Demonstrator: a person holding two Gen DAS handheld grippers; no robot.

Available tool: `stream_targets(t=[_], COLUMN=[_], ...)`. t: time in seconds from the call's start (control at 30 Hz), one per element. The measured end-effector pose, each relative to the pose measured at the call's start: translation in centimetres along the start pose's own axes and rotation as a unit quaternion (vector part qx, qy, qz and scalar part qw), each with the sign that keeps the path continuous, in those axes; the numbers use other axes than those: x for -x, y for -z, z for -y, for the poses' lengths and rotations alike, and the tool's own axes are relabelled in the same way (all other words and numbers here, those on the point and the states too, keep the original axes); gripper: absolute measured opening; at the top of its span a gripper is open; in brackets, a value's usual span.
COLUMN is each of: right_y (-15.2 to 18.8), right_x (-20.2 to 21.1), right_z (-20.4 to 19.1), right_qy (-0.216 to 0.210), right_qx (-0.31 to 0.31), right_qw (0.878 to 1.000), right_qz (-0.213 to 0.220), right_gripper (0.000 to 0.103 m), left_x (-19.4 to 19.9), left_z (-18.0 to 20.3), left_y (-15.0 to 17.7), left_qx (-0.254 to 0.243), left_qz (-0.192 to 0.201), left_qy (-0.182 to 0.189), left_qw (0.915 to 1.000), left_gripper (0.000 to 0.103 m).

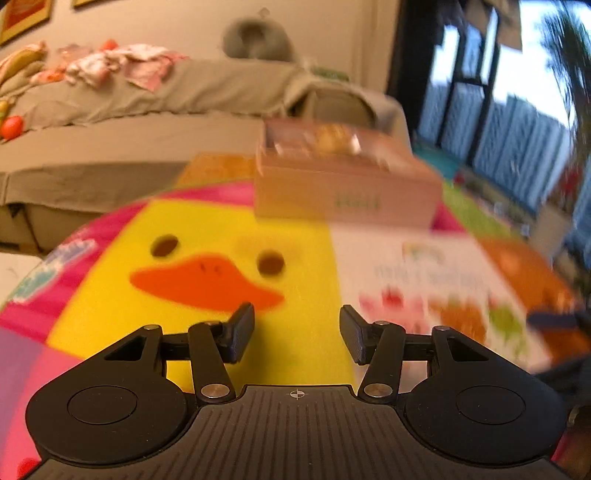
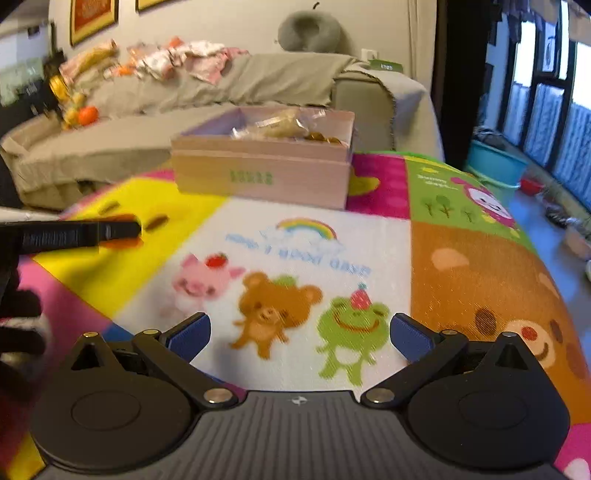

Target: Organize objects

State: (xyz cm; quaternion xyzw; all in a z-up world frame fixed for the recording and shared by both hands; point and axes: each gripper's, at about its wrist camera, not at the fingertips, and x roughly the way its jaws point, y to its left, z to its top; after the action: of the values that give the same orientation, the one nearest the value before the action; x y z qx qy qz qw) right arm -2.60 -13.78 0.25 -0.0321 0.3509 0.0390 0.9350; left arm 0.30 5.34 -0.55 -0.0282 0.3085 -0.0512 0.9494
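Observation:
A pale wooden box [image 2: 264, 168] with green lettering stands at the far side of a colourful cartoon play mat [image 2: 295, 258]. It holds clear-wrapped brownish items [image 2: 280, 125]. The box also shows in the left wrist view [image 1: 343, 184], blurred. My left gripper [image 1: 297, 332] is open and empty, low over the mat's yellow duck panel [image 1: 207, 273]. My right gripper [image 2: 299, 332] is open wide and empty over the white animal panel. The left gripper's finger shows at the left of the right wrist view [image 2: 81, 232].
A grey-covered sofa [image 2: 221, 96] stands behind the mat, with clothes [image 2: 184, 59], a neck pillow [image 2: 310, 31] and toy fruit [image 2: 86, 114] on it. A teal tub [image 2: 495, 162] and clutter lie on the floor at the right by dark-framed windows [image 2: 546, 96].

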Motion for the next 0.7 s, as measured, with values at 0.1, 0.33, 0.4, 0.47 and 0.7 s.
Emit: stream_targets(t=[0.1,0.33,0.4,0.47,0.7], right_y=[0.2,1.2,0.9,0.6,0.1], right_x=[-0.1,1.0,0.8,0.5,-0.9], right_z=[0.2,0.7,0.9,1.1,1.2], right_qy=[0.001,-0.008,-0.007,0.0,0.024], right_qx=[-0.009,-0.015,-0.022,-0.03,-0.046], right_qw=[1.0,1.0,1.0,0.999,0.999], right_qz=[-0.011,-0.016,-0.018,-0.018,0.012], right_gripper=[0.103,0.103,0.103,0.103,0.103], left_x=[0.3,1.8,1.3,1.1,1.3], left_z=[0.0,1.4,1.6,1.4,1.7], left_y=[0.5,1.3,1.0,0.9,1.4], left_qx=[-0.002,-0.025,-0.029,-0.024,-0.019], left_qz=[-0.003,-0.004,-0.005,-0.006,-0.007], left_qy=[-0.005,-0.035,-0.039,-0.037,-0.042], left_qw=[1.0,0.9991,0.9988,0.999,0.9989], left_gripper=[0.055,0.054,0.054,0.055,0.056])
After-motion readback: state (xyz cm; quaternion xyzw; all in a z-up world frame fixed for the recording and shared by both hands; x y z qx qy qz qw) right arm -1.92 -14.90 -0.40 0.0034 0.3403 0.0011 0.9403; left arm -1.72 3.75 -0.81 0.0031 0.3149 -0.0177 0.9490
